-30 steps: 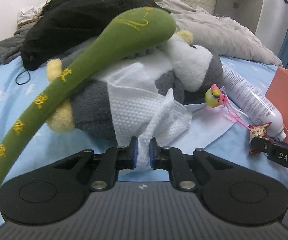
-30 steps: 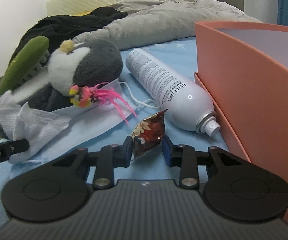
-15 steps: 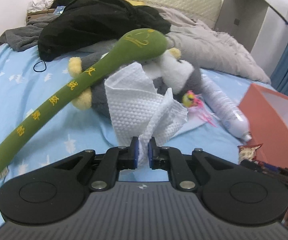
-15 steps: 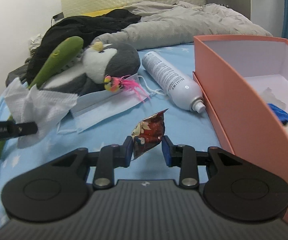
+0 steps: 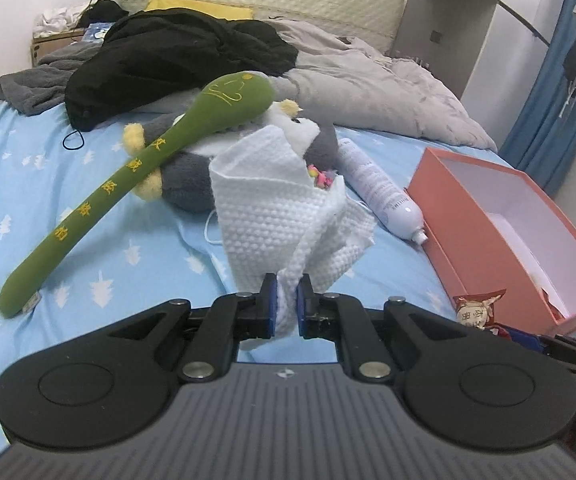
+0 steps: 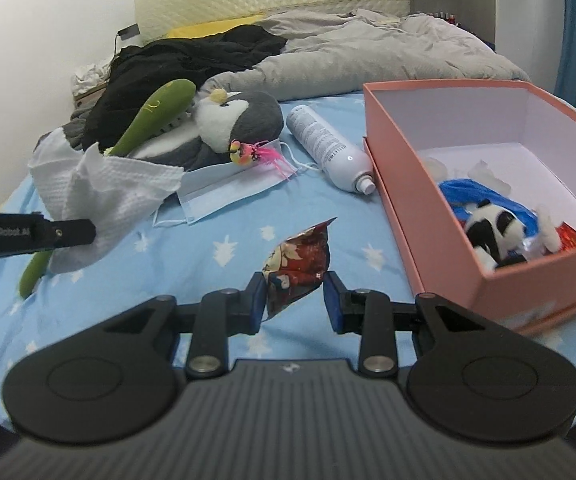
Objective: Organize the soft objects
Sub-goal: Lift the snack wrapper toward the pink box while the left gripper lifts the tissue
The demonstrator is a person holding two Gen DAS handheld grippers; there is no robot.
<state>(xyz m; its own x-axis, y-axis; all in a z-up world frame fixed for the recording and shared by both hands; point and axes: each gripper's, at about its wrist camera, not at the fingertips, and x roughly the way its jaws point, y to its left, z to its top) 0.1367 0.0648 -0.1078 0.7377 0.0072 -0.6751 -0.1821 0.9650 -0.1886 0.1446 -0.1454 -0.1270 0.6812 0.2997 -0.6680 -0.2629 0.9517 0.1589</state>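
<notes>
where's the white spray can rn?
The white spray can lies on the blue bedsheet, between the grey penguin plush and the pink box; right of centre in the left wrist view.

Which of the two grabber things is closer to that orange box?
Right. The right gripper, holding a snack packet, sits just beside the orange box; the left gripper, clamping a white cloth, is farther off.

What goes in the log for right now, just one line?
left gripper: shut on white textured paper towel | right gripper: shut on red crinkly snack packet | both lifted above blue bedsheet
</notes>
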